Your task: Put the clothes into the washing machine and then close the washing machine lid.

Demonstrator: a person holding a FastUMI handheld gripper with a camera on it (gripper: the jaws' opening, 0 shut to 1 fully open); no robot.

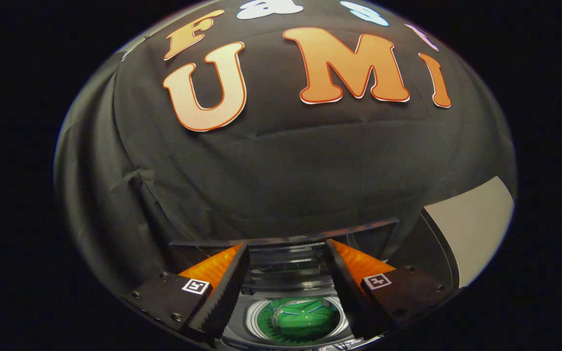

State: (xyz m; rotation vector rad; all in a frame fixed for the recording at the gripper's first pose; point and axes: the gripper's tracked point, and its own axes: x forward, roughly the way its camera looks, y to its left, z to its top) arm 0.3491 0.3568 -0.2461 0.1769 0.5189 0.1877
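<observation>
Below and between my fingers sits the small top-loading washing machine (242,336) with its round drum exposed. A green garment (305,318) lies bunched inside the drum. The see-through lid (286,261) stands raised at the back of the machine, and its top edge runs just past my fingertips. My gripper (287,243) hangs above the drum, open, with nothing between its fingers.
The booth's black cloth wall (281,165) rises close behind the machine. A pale flat panel (476,224) shows off to the right, past the right finger, with a dark curved edge beside it.
</observation>
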